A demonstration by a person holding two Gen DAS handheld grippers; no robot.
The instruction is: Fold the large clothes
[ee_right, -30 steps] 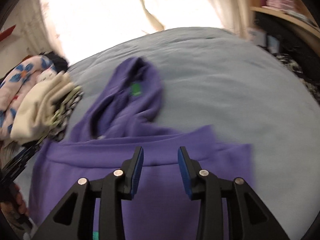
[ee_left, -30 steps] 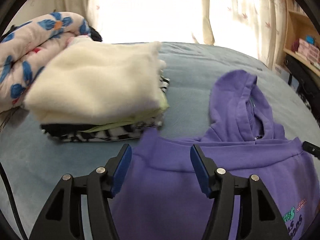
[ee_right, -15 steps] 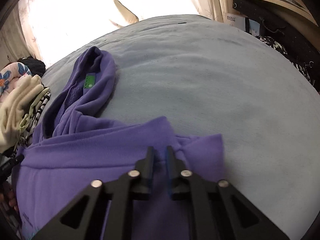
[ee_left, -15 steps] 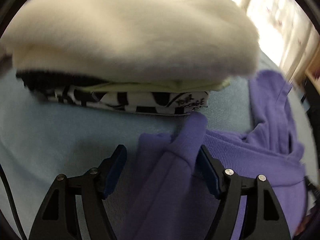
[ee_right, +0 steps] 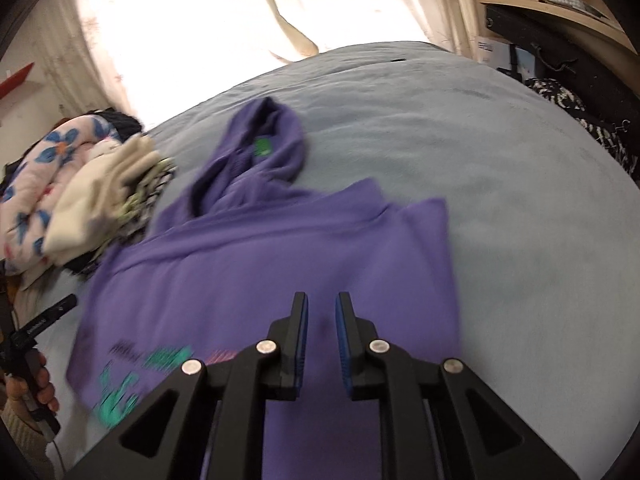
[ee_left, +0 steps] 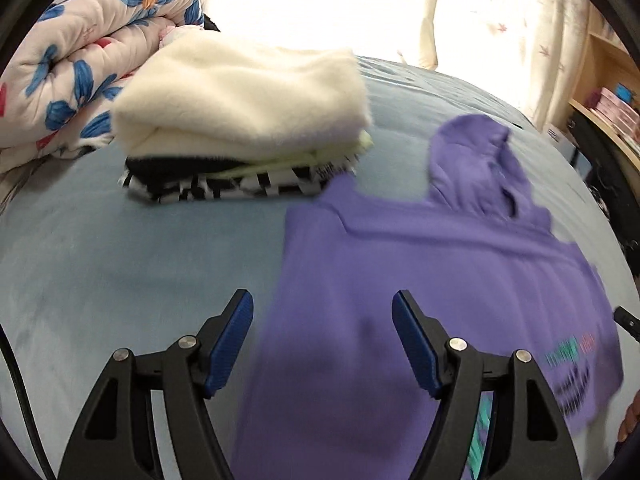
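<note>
On blue bedspread point(ee_left: 120, 264): purple hoodie point(ee_left: 420, 264) (soft, flat)

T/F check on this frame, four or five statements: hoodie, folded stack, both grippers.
1. The purple hoodie lies on the bed with its hood pointing toward the window. True.
2. The left gripper is clamped on a sleeve. False: its jaws stand wide open and pinch nothing.
3. A cream garment tops the folded stack. True.
4. The right gripper is wide open. False: only a narrow gap shows.
5. The hoodie is folded on the stack. False: it lies beside it.
</note>
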